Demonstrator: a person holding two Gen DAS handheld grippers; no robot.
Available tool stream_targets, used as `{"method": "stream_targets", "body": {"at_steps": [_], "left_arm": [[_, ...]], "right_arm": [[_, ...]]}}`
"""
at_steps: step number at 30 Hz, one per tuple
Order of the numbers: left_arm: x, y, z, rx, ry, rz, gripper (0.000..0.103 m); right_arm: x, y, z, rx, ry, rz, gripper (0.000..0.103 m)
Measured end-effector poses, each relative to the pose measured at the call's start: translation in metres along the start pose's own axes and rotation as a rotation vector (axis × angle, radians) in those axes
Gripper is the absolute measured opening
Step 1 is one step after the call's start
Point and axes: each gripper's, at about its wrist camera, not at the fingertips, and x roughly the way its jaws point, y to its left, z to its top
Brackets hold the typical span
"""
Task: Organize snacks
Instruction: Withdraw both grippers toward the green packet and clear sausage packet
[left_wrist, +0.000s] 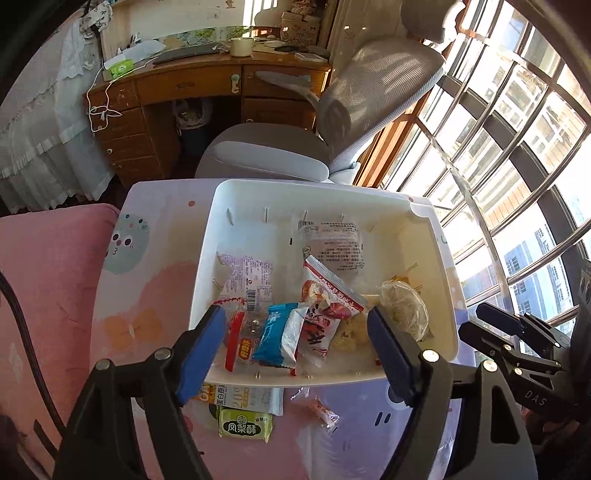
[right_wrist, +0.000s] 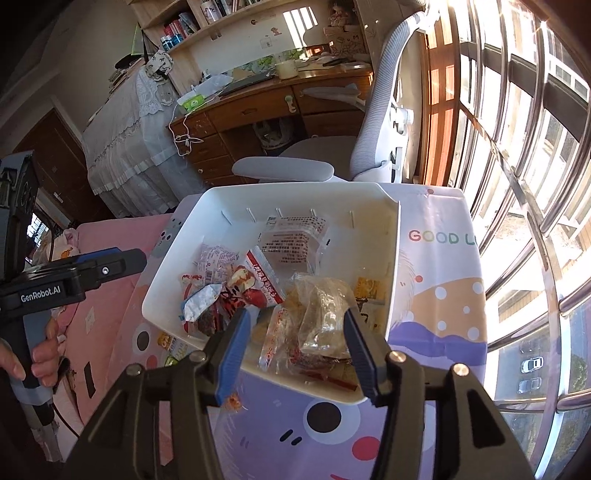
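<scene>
One white bin (left_wrist: 439, 295) holding roughly eight snack packets (left_wrist: 280, 332), three more packets (left_wrist: 245, 426) outside it, two grippers (left_wrist: 295, 350)

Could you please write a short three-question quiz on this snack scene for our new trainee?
1. True or false: the left tool is shut on a snack.
2. Where does the green packet lie? A) inside the white bin B) on the tablecloth, outside the bin
3. Fill in: the blue-and-white wrapper lies ____ the bin.

Key: 1 false, both it and the right tool are open and hold nothing; 2 B; 3 inside.
</scene>
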Motion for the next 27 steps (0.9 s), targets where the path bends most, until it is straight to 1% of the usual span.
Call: {"method": "stream_targets", "body": {"at_steps": [6, 16, 22, 27], "left_arm": [[-0.01, 0.017, -0.019, -0.041, 0.007, 0.026, 0.078], [-0.023, 0.049, -0.058, -0.092, 0.03, 0.035, 0.078], [-0.019, 0.063, -0.083, -0.121, 0.048, 0.026, 0.078], [-0.007, 0.069, -0.105, -0.137, 0.082, 0.001, 0.078]], "right_arm": [[-0.005, 0.012, -0.007, -0.018, -0.006, 0.018, 0.053], [-0.012, 0.038, -0.029, -0.074, -0.035, 0.049, 0.053], [-0.012, 0.06, -0.049, -0.146, -0.085, 0.07, 0.053], [-0.002, 0.077, -0.068, -0.195, -0.1, 0.054, 0.053]]}}
